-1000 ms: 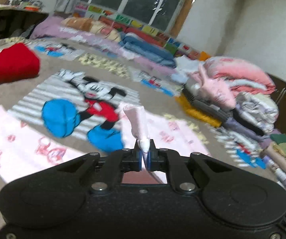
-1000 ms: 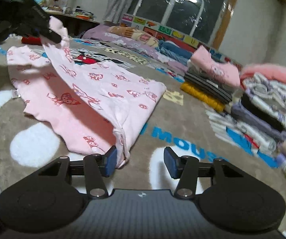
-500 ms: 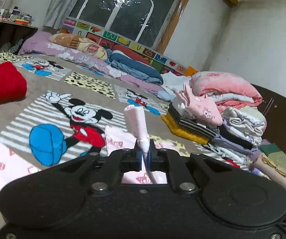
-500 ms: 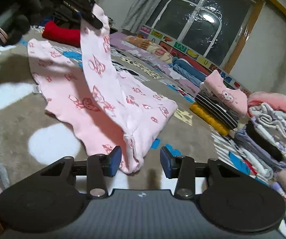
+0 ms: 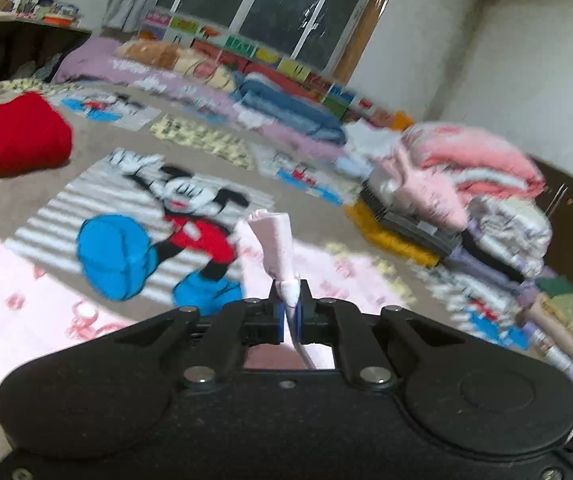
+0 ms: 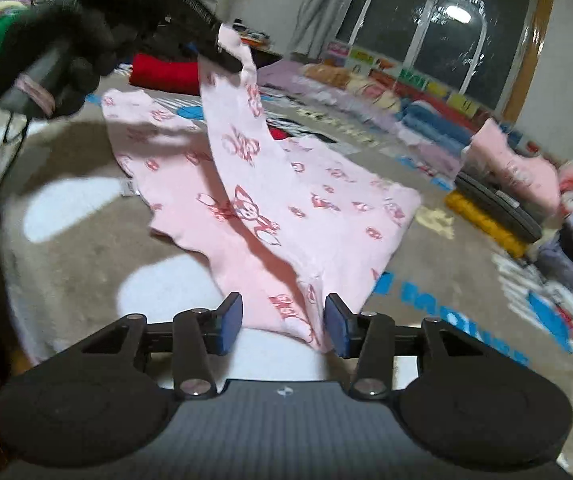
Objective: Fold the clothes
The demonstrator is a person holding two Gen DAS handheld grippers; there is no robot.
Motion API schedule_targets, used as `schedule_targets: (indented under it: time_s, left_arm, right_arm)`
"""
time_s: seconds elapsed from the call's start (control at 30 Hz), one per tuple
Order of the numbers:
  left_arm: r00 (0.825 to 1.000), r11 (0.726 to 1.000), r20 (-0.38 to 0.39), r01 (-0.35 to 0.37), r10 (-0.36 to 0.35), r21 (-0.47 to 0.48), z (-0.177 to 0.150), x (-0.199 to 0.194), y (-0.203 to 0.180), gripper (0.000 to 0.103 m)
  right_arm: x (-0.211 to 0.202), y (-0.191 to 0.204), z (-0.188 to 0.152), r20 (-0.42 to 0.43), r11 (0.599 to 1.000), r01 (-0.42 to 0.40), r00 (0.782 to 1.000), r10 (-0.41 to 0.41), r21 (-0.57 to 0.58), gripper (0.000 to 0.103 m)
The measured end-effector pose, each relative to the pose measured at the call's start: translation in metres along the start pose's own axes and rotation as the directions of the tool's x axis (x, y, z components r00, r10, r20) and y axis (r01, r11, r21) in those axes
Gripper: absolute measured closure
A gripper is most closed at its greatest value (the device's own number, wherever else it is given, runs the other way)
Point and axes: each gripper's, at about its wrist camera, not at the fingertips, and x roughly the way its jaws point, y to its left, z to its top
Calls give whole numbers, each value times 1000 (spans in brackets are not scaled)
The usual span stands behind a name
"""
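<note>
A pink printed garment [image 6: 326, 208] lies spread on the brown Mickey Mouse blanket [image 6: 86, 248]. My left gripper [image 5: 290, 316] is shut on the end of one pink sleeve [image 5: 276, 244], whose cuff sticks up past the pads. In the right wrist view the left gripper [image 6: 230, 60] holds that sleeve [image 6: 238, 140] lifted high over the garment. My right gripper [image 6: 282, 322] is open, low over the blanket, with the garment's near corner [image 6: 306, 312] between its blue pads, not pinched.
A red folded item [image 5: 10, 140] lies at the far left. Stacks of folded clothes [image 5: 486, 208] line the right side, also in the right wrist view [image 6: 526, 200]. Bedding [image 5: 286, 116] lies under the window at the back.
The left gripper has carried the sleeve higher and further over the garment. The right gripper has moved in so the garment's near corner lies between its open pads.
</note>
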Motion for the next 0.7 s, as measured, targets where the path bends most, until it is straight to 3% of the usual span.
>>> schedule_targets:
  time_s: [0.1,0.17,0.2,0.37,0.5,0.6,0.7]
  left_arm:
    - [997,999,-74,-40,38,-21,-5,3,7,96]
    - [992,995,-85,-96,93,-33,-7,0,13,81]
    - [989,991,-79,-128,125,-41,-6,-3,17,68]
    - [963,956,-15,-269,269,-114,0,-18,37,67]
    - [979,975,7,-200,202,-101,2,-18,22,66]
    - [995,993,-34,-98,96,-70,0,3,-5,66]
    - [996,999,-79,-37,35,-32,1,35,-36,66]
  right_arm:
    - [-5,-2,3,28,1000,-10,1000,10,0,57]
    - [-7,-4,6,66,1000,-3,998,3,9,53]
    - [-7,-4,7,82,1000,1,997,-2,12,51]
    - [10,-15,10,90,997,-33,996,27,69,50]
    - [18,-18,8,89,991,-72,994,63,112,50]
    - [19,-21,8,96,987,-94,992,82,133,50]
    - [22,-26,7,99,981,-112,990,97,160,49]
